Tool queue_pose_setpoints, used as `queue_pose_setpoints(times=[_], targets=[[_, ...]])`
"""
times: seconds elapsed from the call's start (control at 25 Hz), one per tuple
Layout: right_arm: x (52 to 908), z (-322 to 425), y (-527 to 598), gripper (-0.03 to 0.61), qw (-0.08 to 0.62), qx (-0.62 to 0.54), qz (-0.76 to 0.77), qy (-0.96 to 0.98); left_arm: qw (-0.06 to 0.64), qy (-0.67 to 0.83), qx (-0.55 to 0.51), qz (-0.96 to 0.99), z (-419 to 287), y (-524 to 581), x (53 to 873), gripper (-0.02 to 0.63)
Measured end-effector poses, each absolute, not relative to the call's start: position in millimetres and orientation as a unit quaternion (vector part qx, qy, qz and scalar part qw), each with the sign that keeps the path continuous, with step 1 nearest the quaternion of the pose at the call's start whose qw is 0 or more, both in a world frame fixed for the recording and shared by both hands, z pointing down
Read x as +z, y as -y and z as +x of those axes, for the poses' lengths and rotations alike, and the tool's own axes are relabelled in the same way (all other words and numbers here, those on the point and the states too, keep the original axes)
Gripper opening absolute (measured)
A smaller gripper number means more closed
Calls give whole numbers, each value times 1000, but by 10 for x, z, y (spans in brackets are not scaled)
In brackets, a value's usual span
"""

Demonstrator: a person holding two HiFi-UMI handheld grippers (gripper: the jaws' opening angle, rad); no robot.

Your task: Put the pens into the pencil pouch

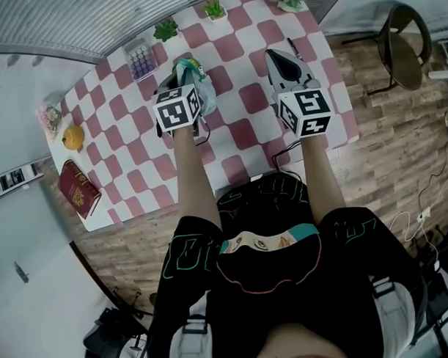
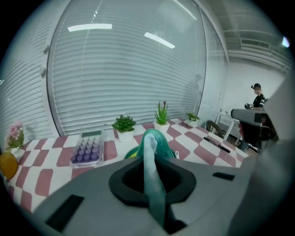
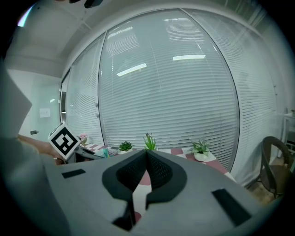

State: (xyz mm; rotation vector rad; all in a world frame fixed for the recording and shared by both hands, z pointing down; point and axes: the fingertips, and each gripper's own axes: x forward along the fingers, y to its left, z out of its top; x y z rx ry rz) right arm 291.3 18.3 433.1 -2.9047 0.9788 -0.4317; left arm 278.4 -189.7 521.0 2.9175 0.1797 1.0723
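Left forearm (image 1: 195, 179): bare, stretched forward over the near edge of the checked table (image 1: 241, 133), with the tongs tilted down toward the top.
Left gripper (image 2: 150, 159): clenched on a fold of the teal pencil pouch (image 2: 157, 138); the cloth runs up between the two pads.
Pencil pouch, place: at the tip of the left gripper, at the middle of the table. It is just in front of the marker cube in the head view, with the purple-keyed calculator (image 2: 86, 148) beyond it to the left.
Right forearm (image 1: 321, 175): bare, held forward beside the left one, with the tongs close to level.
Right gripper (image 3: 146, 156): jaws pressed together, nothing between them.
Pen (image 1: 293, 49): black, lying on the table's far right part, just beside the right gripper's tip and well apart from the pouch.
Back edge: three potted plants (image 2: 123, 126) in a row.
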Motion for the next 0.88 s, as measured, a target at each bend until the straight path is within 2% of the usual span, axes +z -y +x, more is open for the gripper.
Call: queue_pose_setpoints(times=[0.44, 0.64, 0.88], targets=[[4052, 2907, 130, 3, 9, -109, -929, -355, 27, -29, 155, 987, 2633, 2151, 4197, 18], [3832, 2945, 134, 3, 13, -84, -928, -363, 29, -102, 52, 993, 2520, 2017, 3721, 18], [3636, 2928, 129, 3, 16, -59, -925, -376, 19, -223, 2, 975, 2301, 1687, 3474, 18]])
